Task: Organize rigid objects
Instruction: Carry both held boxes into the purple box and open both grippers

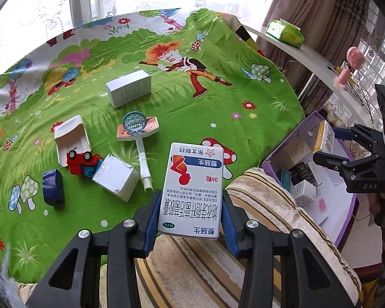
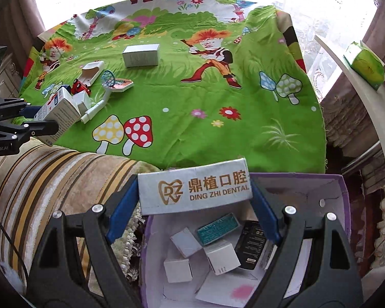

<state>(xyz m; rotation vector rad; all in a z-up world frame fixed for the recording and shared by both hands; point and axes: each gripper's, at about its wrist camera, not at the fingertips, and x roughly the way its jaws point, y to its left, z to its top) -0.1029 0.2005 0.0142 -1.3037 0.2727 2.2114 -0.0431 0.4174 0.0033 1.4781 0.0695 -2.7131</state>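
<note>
My left gripper (image 1: 191,213) is shut on a white medicine box (image 1: 192,187) with red and blue print, held above the striped blanket edge. My right gripper (image 2: 195,200) is shut on a white Ding Zhi Dental box (image 2: 195,191), held over the purple bin (image 2: 341,192), which holds several small boxes. From the left wrist view the right gripper (image 1: 331,146) hovers over the bin (image 1: 290,141) at the right. On the green cloth lie a white box (image 1: 128,87), a wrapped white box (image 1: 115,177), a dark blue box (image 1: 52,187), a red toy car (image 1: 82,163) and a toy basketball hoop (image 1: 138,128).
A striped blanket (image 2: 51,174) covers the near edge left of the bin. A white shelf (image 1: 308,51) at the right carries a green tissue pack (image 1: 285,32) and a pink hand fan (image 1: 351,64). An open white tray (image 1: 71,138) lies by the car.
</note>
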